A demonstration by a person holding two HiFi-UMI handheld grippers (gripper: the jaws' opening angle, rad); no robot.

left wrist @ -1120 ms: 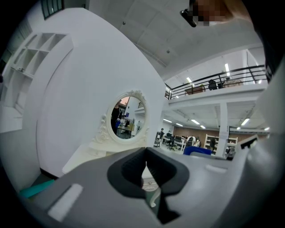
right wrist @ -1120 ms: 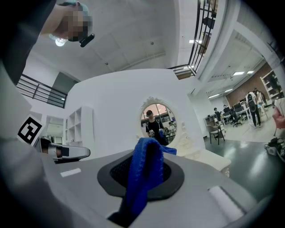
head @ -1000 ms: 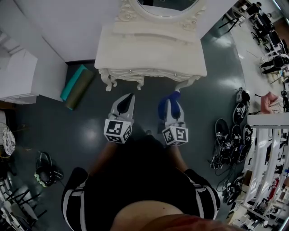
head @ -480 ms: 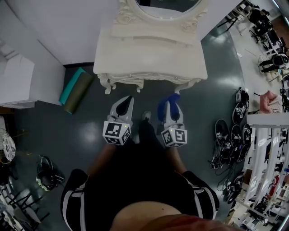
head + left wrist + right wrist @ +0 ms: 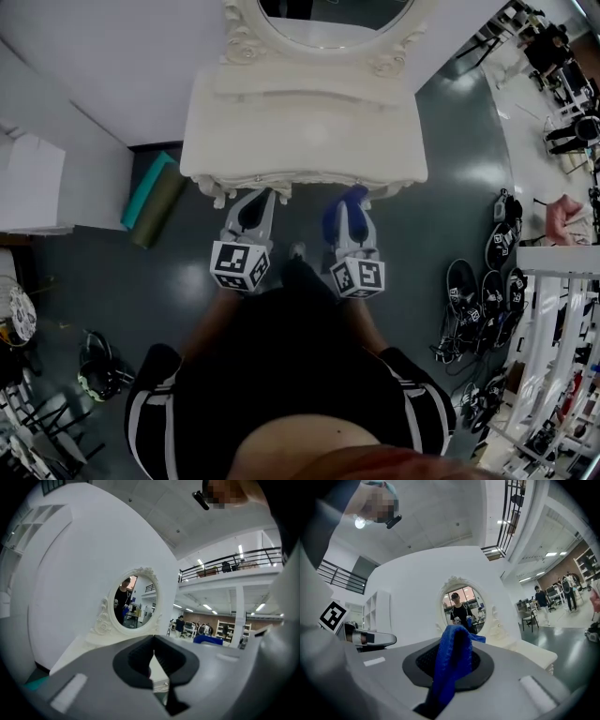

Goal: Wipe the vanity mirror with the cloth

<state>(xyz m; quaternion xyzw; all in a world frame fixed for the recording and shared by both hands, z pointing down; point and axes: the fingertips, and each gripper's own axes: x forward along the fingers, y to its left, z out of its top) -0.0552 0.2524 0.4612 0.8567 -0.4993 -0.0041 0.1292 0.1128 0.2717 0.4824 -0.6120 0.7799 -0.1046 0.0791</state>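
The white vanity table [image 5: 300,117] stands against the wall, and its oval mirror [image 5: 333,11] is cut off by the top edge of the head view. In the gripper views the mirror [image 5: 133,603] [image 5: 464,605] faces me at some distance and reflects a person. My right gripper [image 5: 351,195] is shut on a blue cloth [image 5: 335,212], which sticks up between the jaws [image 5: 449,665]. The left gripper [image 5: 263,195] is shut with nothing in it [image 5: 153,639]. Both grippers hover side by side at the table's front edge, well short of the mirror.
Rolled teal and olive mats [image 5: 150,199] lie on the grey floor left of the vanity, beside a white cabinet [image 5: 42,183]. Dark gear is scattered on the floor at the right [image 5: 478,291], next to white racks [image 5: 553,319]. A headset [image 5: 94,375] lies at lower left.
The person has walked toward the vanity. Both grippers have come forward from open floor to the table's front edge, and the mirror shows larger. The jaws and the cloth are unchanged.
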